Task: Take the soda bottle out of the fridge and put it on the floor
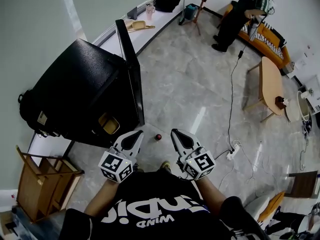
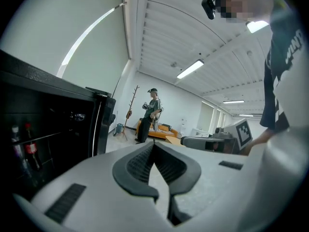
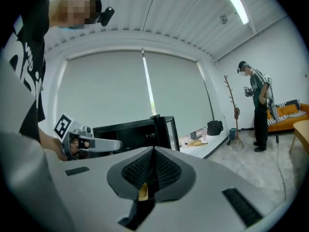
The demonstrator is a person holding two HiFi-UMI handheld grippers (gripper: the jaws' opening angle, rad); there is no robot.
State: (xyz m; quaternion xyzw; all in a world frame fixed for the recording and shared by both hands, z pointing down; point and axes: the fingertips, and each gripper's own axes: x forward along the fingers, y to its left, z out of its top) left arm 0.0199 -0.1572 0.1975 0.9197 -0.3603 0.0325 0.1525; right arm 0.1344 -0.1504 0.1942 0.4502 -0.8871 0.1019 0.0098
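Seemingly done: soda bottle (image 1: 158,136) sits on floor (image 1: 200,84), left gripper (image 1: 136,134) and right gripper (image 1: 176,133) closed empty; next just retreat.

Wearer in a black T-shirt (image 1: 150,211) with two pale grey grippers.
The short-sleeved shirt carries large white lettering, and a small black camera (image 2: 208,7) sits at the head. The left gripper (image 1: 136,134) and right gripper (image 1: 176,133) have smooth pale shells, dark ribbed pads (image 3: 166,170) and black-and-white marker cubes (image 1: 116,166).
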